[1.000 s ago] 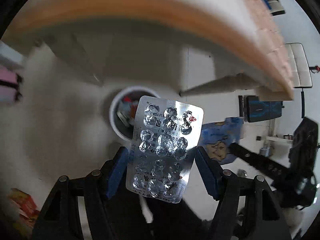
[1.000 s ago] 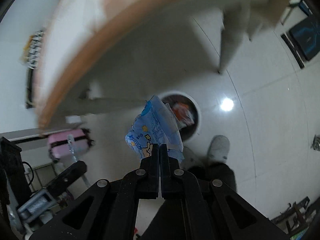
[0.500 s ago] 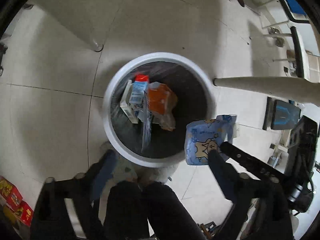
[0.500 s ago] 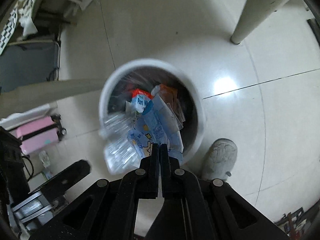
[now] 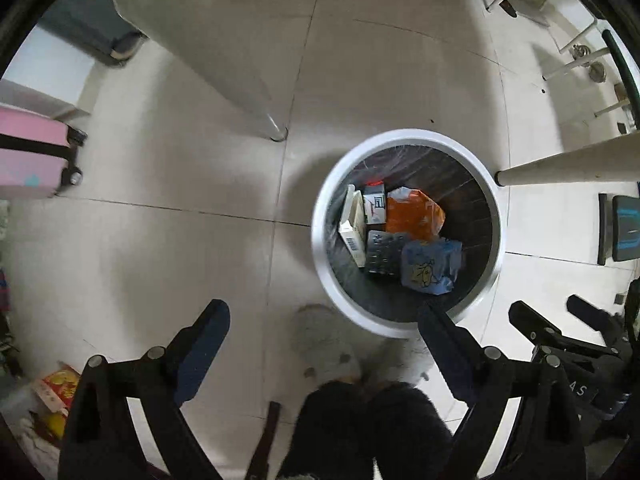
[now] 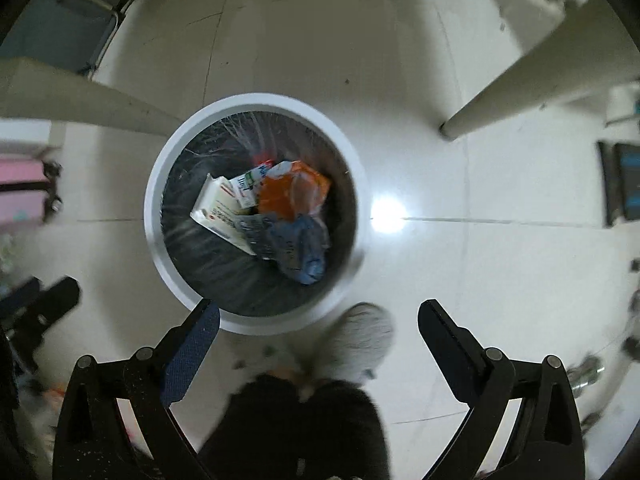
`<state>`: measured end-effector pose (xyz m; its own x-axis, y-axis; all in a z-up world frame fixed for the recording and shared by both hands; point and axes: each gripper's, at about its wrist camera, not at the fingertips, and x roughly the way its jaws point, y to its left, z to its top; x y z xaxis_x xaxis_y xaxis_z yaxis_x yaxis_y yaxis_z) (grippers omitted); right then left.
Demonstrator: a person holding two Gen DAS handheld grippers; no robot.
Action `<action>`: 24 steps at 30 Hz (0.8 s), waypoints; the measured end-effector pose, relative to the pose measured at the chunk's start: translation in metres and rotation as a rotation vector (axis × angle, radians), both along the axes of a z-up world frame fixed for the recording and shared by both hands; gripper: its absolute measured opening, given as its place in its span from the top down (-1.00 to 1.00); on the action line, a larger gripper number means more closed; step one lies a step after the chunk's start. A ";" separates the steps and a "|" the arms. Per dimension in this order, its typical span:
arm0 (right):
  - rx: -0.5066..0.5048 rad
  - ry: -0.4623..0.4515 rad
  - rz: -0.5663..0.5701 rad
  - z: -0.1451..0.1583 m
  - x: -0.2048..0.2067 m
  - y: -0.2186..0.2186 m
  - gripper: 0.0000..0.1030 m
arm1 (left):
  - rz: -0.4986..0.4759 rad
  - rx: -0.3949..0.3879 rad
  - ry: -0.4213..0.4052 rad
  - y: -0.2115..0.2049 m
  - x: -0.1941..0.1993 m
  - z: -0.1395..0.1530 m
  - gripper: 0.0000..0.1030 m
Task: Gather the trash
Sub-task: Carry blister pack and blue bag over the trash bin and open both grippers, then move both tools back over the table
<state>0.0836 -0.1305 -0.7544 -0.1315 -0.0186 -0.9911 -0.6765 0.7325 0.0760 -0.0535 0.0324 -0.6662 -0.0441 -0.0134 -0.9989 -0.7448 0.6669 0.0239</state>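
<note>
A white round trash bin (image 5: 320, 236) with a dark liner stands on the floor below both grippers. In it lie a silver blister pack (image 5: 382, 252), a blue printed packet (image 5: 430, 266), an orange bag (image 5: 414, 214) and white cartons (image 5: 352, 228). My left gripper (image 5: 322, 310) points down beside the bin's near rim, open and empty. In the right wrist view the bin (image 6: 154, 216) holds the blue packet (image 6: 304, 248) and the blister pack (image 6: 252, 228). My right gripper (image 6: 319, 308) hangs over the near rim, its jaws opening with nothing between them.
Pale table legs (image 5: 240, 80) (image 5: 568, 164) stand on either side of the bin. A pink suitcase (image 5: 28, 152) is at the left, red boxes (image 5: 56, 388) at the lower left. A person's grey slippers (image 5: 324, 344) (image 6: 360, 340) and dark trouser legs are just in front of the bin.
Both grippers sank from beside the table to just over the bin. The left let go of the blister pack and the right let go of the blue packet; both now lie inside.
</note>
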 end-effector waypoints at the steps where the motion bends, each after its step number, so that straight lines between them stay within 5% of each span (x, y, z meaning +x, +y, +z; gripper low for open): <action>1: -0.006 -0.010 0.010 0.008 -0.002 0.000 -0.95 | -0.004 0.008 0.002 -0.001 -0.001 0.007 -0.86; 13: -0.013 -0.067 -0.016 0.107 0.002 -0.014 -0.95 | -0.024 0.019 -0.038 -0.016 0.004 0.082 -0.86; 24: 0.028 -0.092 -0.034 0.251 -0.008 -0.027 -0.95 | -0.077 0.017 -0.049 -0.038 -0.002 0.199 -0.86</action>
